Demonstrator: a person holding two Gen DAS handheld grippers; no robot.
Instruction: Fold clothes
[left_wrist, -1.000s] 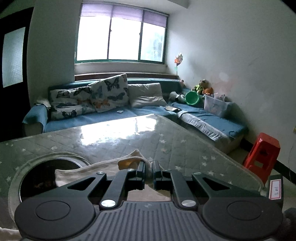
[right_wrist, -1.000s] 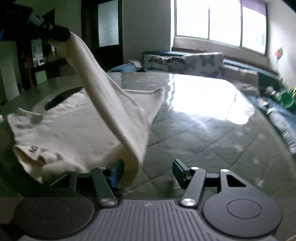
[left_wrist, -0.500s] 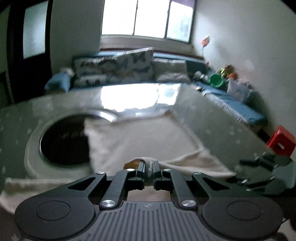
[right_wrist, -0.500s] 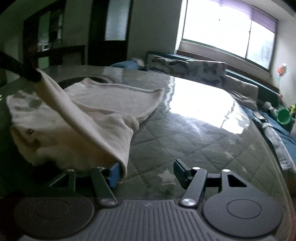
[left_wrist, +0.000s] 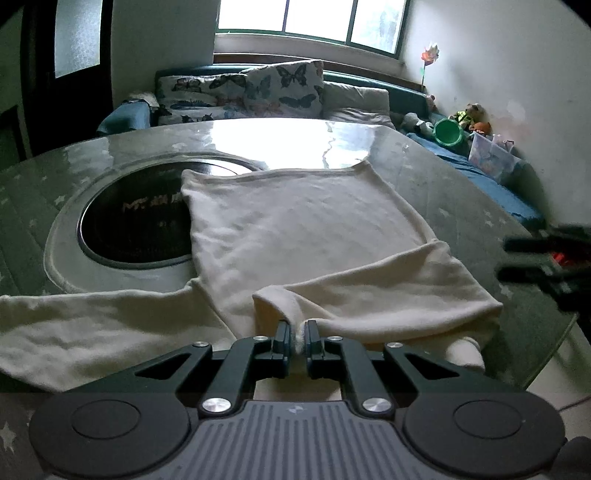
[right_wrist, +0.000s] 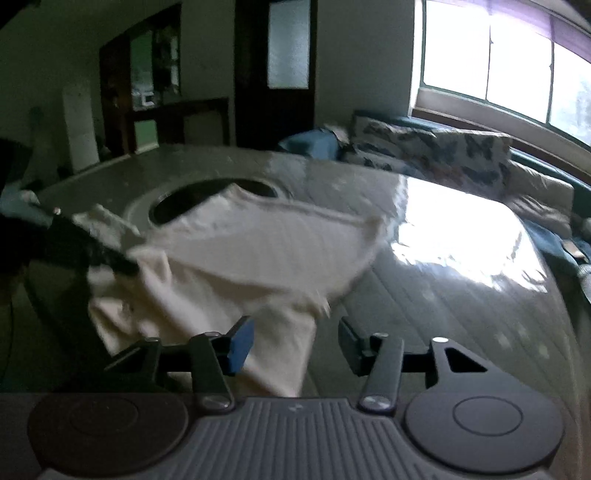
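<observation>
A cream sweater (left_wrist: 295, 229) lies spread on the quilted grey table (left_wrist: 461, 192), its right sleeve folded across the body toward me. My left gripper (left_wrist: 296, 341) is shut on the sleeve's cuff end, low over the garment's near edge. In the right wrist view the sweater (right_wrist: 258, 251) looks blurred, and a fold of it lies between the open fingers of my right gripper (right_wrist: 295, 345), which holds nothing. The left gripper shows there at the left (right_wrist: 92, 243), pinching cloth. The right gripper shows at the right edge of the left wrist view (left_wrist: 546, 258).
A round dark recess with a metal rim (left_wrist: 133, 218) sits in the table, partly under the sweater. A blue sofa with butterfly cushions (left_wrist: 258, 88) runs behind the table. Toys and a green bucket (left_wrist: 448, 131) sit at the far right.
My left gripper has come down and carried the sleeve over the sweater's body, which now lies flat. My right gripper stays open and has shifted left, with cloth now between its fingers.
</observation>
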